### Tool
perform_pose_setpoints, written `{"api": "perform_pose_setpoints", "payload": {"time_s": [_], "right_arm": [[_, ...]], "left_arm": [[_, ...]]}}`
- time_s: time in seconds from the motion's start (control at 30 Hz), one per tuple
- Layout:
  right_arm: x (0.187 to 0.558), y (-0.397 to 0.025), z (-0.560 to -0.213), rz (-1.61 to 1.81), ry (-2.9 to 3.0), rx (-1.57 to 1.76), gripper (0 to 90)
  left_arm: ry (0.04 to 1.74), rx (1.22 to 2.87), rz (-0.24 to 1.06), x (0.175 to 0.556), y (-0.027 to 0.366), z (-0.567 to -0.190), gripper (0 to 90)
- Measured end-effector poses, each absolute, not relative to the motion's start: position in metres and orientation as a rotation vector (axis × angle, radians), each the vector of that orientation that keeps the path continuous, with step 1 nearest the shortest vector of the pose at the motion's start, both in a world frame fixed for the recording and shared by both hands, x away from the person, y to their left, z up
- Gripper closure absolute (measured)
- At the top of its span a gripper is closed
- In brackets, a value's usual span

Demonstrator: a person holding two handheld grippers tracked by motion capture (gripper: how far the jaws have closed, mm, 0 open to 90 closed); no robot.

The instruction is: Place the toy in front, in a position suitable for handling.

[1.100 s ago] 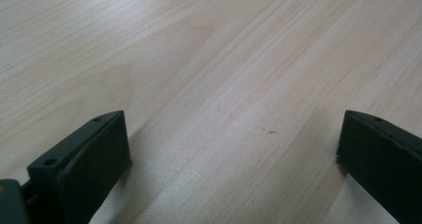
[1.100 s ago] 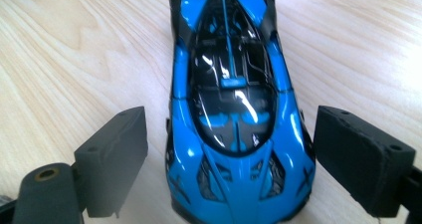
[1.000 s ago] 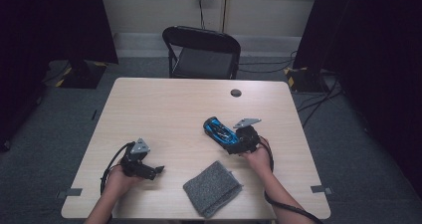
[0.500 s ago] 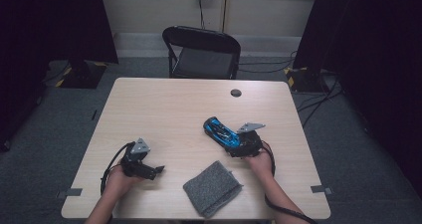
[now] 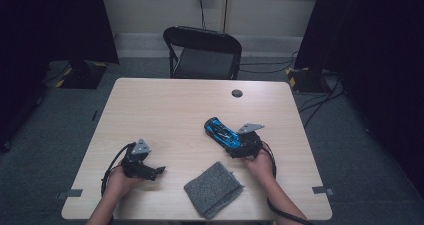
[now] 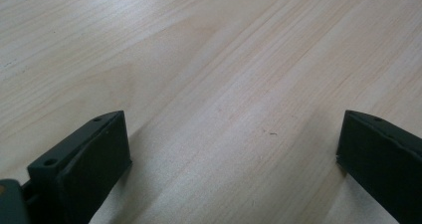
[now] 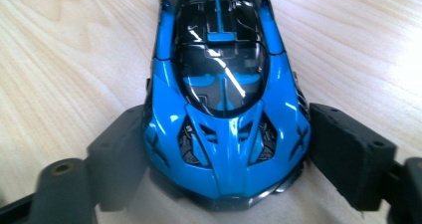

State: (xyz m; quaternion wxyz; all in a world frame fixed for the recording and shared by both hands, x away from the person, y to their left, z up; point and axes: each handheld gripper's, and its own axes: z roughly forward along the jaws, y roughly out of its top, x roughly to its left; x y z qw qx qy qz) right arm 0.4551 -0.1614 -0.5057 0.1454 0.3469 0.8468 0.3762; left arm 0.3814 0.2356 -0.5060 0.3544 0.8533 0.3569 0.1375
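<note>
Grey cloth [image 5: 214, 189] lies near tongs [image 5: 239, 146] clamping blue car [image 5: 221, 132].

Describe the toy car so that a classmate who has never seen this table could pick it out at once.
Start at the pale wooden table and look to its right half, in front of the black chair. The toy car sits there between the jaws of the right gripper. It is glossy bright blue with a dark canopy, unlike the dull grey cloth nearby.
</note>
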Motion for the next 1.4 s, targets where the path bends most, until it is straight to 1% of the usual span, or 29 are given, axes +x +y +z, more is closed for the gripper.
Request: {"api": "perform_pose_setpoints", "payload": {"time_s": [0.17,0.27,0.3,0.33,0.4,0.5,0.53,0.57,0.63,0.8,1.1,1.3,1.4], "right_arm": [[0.455,-0.161,-0.506,1.084,2.438,0.995,24.7],[0.455,-0.161,-0.506,1.082,2.434,0.999,24.8],[0.455,-0.161,-0.506,1.082,2.434,0.998,24.8],[0.455,-0.161,-0.506,1.082,2.434,0.998,24.8],[0.454,-0.161,-0.506,1.08,2.431,0.999,24.8],[0.455,-0.161,-0.506,1.081,2.432,0.999,24.7],[0.455,-0.161,-0.506,1.08,2.432,0.999,24.7],[0.455,-0.161,-0.506,1.081,2.432,0.999,24.7],[0.455,-0.161,-0.506,1.081,2.432,0.999,24.7],[0.455,-0.161,-0.506,1.08,2.432,0.999,24.7],[0.455,-0.161,-0.506,1.08,2.433,0.999,24.6],[0.455,-0.161,-0.506,1.08,2.433,0.998,24.6],[0.455,-0.161,-0.506,1.08,2.432,1.0,24.6]], "left_arm": [[0.933,2.199,0.358,0.381,0.235,-0.506,0.1],[0.939,2.193,0.366,0.381,0.234,-0.505,2.0],[0.955,2.182,0.35,0.38,0.233,-0.504,3.4],[0.967,2.176,0.348,0.38,0.233,-0.503,7.0],[0.975,2.15,0.313,0.38,0.232,-0.5,18.4],[0.958,2.156,0.312,0.379,0.228,-0.499,25.7],[0.962,2.153,0.288,0.379,0.226,-0.498,27.3],[0.962,2.153,0.288,0.379,0.226,-0.498,27.7],[0.945,2.149,0.248,0.377,0.217,-0.493,28.3],[0.904,2.132,0.166,0.373,0.199,-0.48,36.9],[0.716,2.18,0.075,0.353,0.153,-0.468,39.4],[0.658,2.213,0.017,0.345,0.134,-0.472,40.6],[0.625,2.244,-0.002,0.341,0.125,-0.474,42.7]]}}
